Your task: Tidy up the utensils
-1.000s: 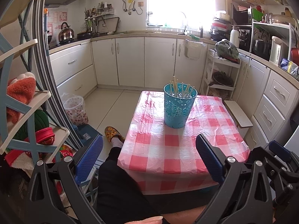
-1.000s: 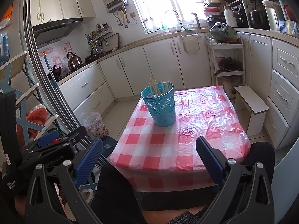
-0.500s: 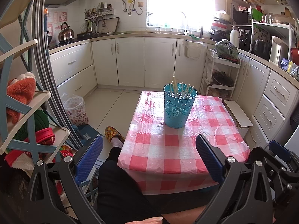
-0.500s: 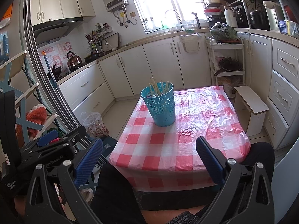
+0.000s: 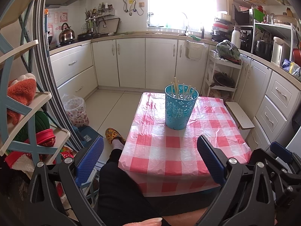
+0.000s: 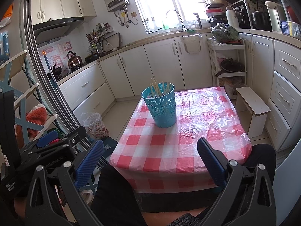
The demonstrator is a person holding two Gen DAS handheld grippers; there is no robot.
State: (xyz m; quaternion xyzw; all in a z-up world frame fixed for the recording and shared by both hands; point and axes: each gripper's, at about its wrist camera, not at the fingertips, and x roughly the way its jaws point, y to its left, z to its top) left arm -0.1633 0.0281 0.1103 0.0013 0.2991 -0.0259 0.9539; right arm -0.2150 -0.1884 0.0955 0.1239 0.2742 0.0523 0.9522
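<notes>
A turquoise perforated bucket [image 5: 178, 109] stands on the low table with the red-and-white checked cloth [image 5: 169, 150]; it also shows in the right wrist view [image 6: 161, 107]. Several pale chopsticks [image 5: 177, 90] stand inside it, also seen in the right wrist view [image 6: 158, 89]. My left gripper [image 5: 150, 148] is open and empty, held back from the table's near edge. My right gripper [image 6: 150, 150] is open and empty, also short of the near edge. The left gripper's body shows at the left of the right wrist view [image 6: 49, 150].
A white wooden stool [image 6: 252, 105] stands right of the table. A shelf rack with clothes [image 5: 24, 113] and a patterned waste bin [image 5: 76, 111] are on the left. The person's legs [image 5: 120, 188] and slippered foot [image 5: 112, 134] lie below the near edge. Cabinets line the walls.
</notes>
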